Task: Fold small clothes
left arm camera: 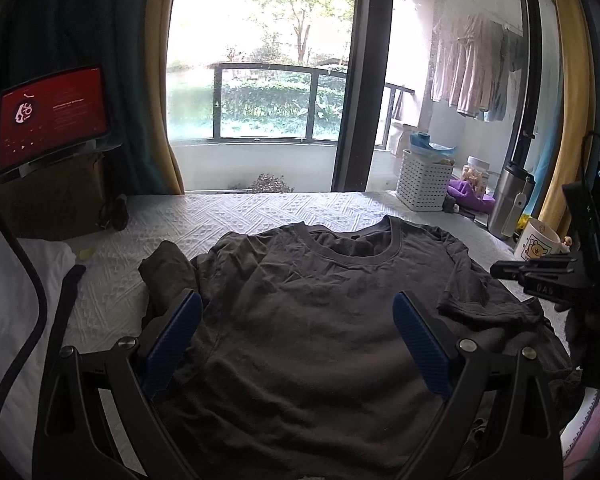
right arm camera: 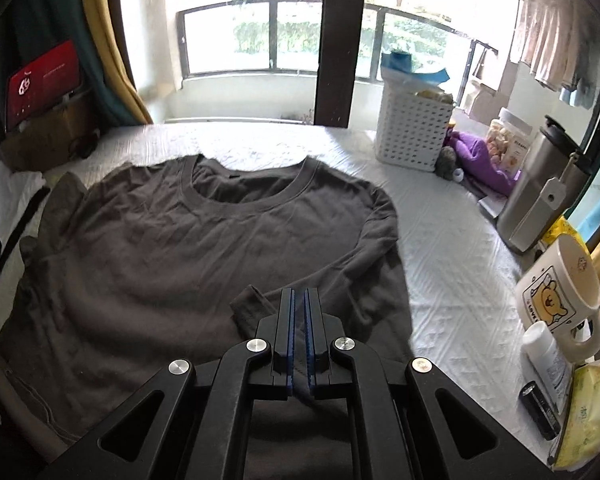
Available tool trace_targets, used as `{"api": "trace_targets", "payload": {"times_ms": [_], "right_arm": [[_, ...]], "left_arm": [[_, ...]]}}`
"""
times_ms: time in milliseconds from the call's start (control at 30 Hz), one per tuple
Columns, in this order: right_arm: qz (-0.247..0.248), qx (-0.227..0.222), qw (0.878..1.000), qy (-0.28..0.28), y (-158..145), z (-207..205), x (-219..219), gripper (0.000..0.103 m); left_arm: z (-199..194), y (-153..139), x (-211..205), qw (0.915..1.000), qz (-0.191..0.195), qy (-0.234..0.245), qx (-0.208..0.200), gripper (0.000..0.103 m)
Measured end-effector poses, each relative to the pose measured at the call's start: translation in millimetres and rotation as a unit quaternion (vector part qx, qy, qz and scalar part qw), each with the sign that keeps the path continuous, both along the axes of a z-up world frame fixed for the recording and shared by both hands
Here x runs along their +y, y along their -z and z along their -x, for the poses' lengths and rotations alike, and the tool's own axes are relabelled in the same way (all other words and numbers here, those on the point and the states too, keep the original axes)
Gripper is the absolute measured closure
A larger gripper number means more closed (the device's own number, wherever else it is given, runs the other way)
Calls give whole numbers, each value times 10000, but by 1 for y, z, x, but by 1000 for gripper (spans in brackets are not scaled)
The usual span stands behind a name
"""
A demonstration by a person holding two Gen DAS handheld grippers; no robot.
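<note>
Very little text can be read. At the right edge of the left wrist view, the black body of the right gripper (left arm camera: 500, 270) carries raised letters that look like "DAS". The mug (right arm camera: 558, 294) at the right of the right wrist view shows a cartoon bear beside the letters "LOVE". The print on the red tablet screen (left arm camera: 54, 114) at upper left, and on the jar label (right arm camera: 514, 148), is too small to make out.

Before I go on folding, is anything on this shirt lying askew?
Yes. The dark grey T-shirt lies flat, but its right sleeve is flipped inward onto the body, bunched beside the right gripper, which is shut.
</note>
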State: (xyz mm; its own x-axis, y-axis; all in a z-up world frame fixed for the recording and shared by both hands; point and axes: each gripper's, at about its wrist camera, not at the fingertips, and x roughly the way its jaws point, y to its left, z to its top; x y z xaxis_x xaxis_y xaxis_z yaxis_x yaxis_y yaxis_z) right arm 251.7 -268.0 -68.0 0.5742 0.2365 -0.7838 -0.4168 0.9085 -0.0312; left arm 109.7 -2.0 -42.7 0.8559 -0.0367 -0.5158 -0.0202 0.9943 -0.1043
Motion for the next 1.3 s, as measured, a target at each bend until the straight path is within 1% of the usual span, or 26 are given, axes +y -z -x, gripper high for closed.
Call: {"api": "trace_targets", "payload": {"times_ms": [100,200,333,400,433,500,533,567,600,633,667,700,733,800,833,900,933,1000,1067,1133,1167,1200,1300], "right_arm": [[14,-47,10000,-38,-1,-3,-3,98],[163,-91,9997,141,5,-18,-12,98],[385,138,9987,304,27,-42,-21,98],[643,199,9969,413,40,-52,-25,98],[810,304,9949,515,49,-58,-29,97],[891,530,9927,611,62,-66,-35,97],[912,457,9930,594,64,-67,-37,97],[1007,369,9925,591,64,-67,-39,89],[1092,312,9915,635,65,-67,-41,70],[1202,250,9896,756,64,-68,-44,57],[1288,191,9876,879,63,-68,-48,26],[1406,131,9837,1110,64,-70,-57,15],[1311,198,9841,1179,65,-71,-65,15],[878,430,9890,1111,65,-70,-74,15],[838,428,9894,1103,65,-70,-76,14],[824,332,9902,1080,61,-68,-76,14],[741,270,9913,1058,57,-66,-74,14],[372,87,9946,967,45,-65,-71,14],[68,10,9971,754,34,-68,-64,15],[-158,3,9986,513,29,-76,-55,25],[-221,54,9989,412,30,-82,-50,37],[-253,150,9990,337,32,-89,-45,42],[-312,462,9981,251,45,-110,-37,42]], "left_arm": [[-2,-1,-2,10000,-35,-3,1,7],[-4,-1,-5,10000,-52,12,13,7],[-6,-3,-9,9999,-123,37,8,7],[-9,-3,-8,9999,-136,7,23,7],[-10,-3,-7,9999,-133,-20,32,7],[-12,-3,-4,9999,-127,-89,59,7],[-14,-2,-4,9998,-128,-114,73,7],[-15,-2,-3,9998,-132,-135,93,7],[-16,-1,-3,9997,-134,-150,117,7],[-18,0,-3,9997,-131,-154,136,7],[-19,1,-4,9997,-124,-148,164,7],[-20,1,-5,9997,-121,-136,178,7],[-21,2,-6,9997,-121,-119,187,7],[-24,3,-9,9997,-129,-60,201,7],[-25,3,-11,9997,-138,-30,211,7],[-28,3,-14,9997,-135,18,225,7],[-29,2,-15,9996,-138,35,224,7],[-30,2,-17,9996,-159,69,227,7],[-32,2,-17,9996,-167,75,237,7],[-33,3,-15,9996,-157,54,244,7],[-33,3,-14,9996,-151,40,245,7],[-34,3,-13,9996,-144,16,246,7],[-34,4,-7,9996,-104,-63,259,7]]}}
